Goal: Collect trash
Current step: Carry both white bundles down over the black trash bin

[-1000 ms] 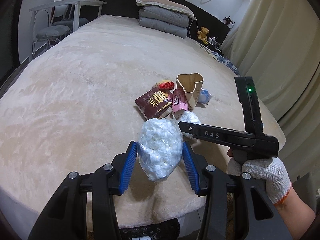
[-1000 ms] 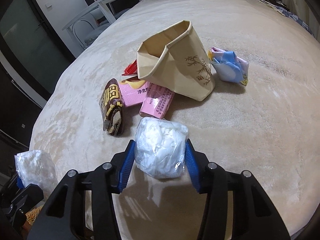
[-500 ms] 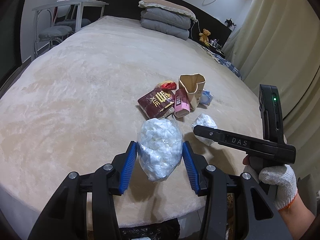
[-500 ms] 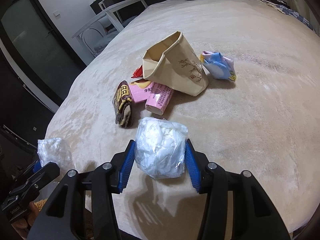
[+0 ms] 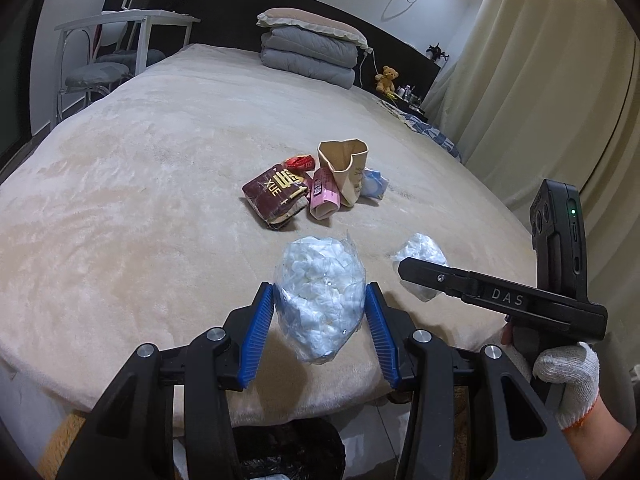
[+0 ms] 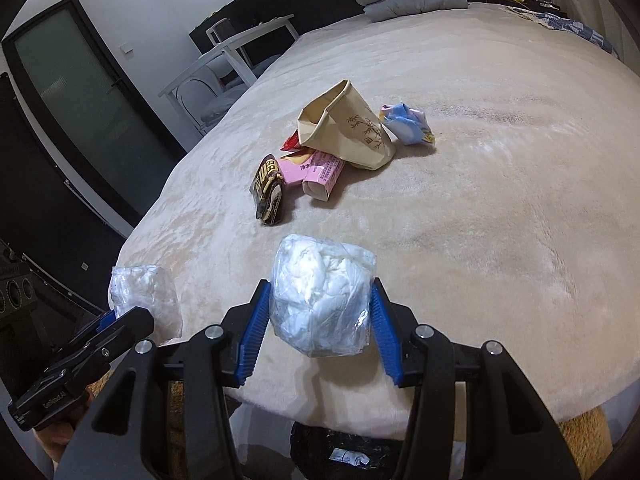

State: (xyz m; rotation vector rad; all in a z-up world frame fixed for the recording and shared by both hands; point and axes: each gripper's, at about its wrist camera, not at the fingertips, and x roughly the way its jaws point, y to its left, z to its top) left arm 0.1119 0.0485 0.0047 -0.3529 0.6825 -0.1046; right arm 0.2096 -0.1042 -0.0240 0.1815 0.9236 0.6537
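Note:
My left gripper (image 5: 320, 320) is shut on a clear plastic bag of white wadding (image 5: 320, 292), held above the near edge of the bed. My right gripper (image 6: 318, 320) is shut on a second clear bag of white tissue (image 6: 320, 300); that bag also shows in the left wrist view (image 5: 420, 250). The left bag shows in the right wrist view (image 6: 144, 296). More trash lies mid-bed: a brown snack wrapper (image 5: 276, 194), a pink carton (image 5: 324, 196), a tan paper bag (image 5: 346, 164), a red wrapper (image 5: 299, 161) and a blue-white crumpled pack (image 5: 374, 184).
A black-lined bin (image 6: 344, 454) stands on the floor below the bed's near edge, under both grippers; it also shows in the left wrist view (image 5: 288, 452). Folded grey bedding (image 5: 310, 54) lies at the headboard. A white desk and chair (image 5: 108, 52) stand left; curtains (image 5: 540, 80) hang right.
Both grippers have drawn back from the trash pile toward the bed's near edge, each still holding its bag. The bin below has come further into view.

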